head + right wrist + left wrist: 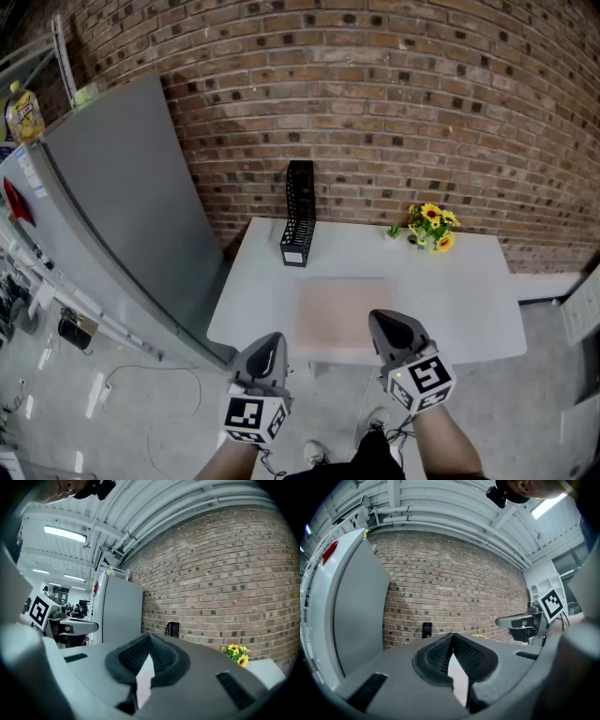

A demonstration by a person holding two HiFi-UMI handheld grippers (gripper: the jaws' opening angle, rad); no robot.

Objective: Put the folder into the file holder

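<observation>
The job has not started yet. The folder [341,315], pale pink, lies flat on the white table [469,300], close to the near edge. Nothing is holding it. The file holder [299,215] is a black mesh one. It stands up at the back of the table by the brick wall [375,112], and I think it is empty, though I cannot see all the way in. So everything is left to do: pick the folder up, carry it over, and slide it in.

The left tongs [271,339] are closed tight with nothing in them. The right tongs [377,319] are closed tight too, also with nothing in them. Both point level, toward the wall.

The folder is just in front of the tongs, between the two of them. The tip of the right tongs sits over the folder's near right corner in the head view, but I cannot tell if it touches. The left tongs are just beside the folder's near left corner. The file holder is well past the folder, ahead of the left tongs. Yellow flowers [431,227] stand far ahead of the right tongs.
</observation>
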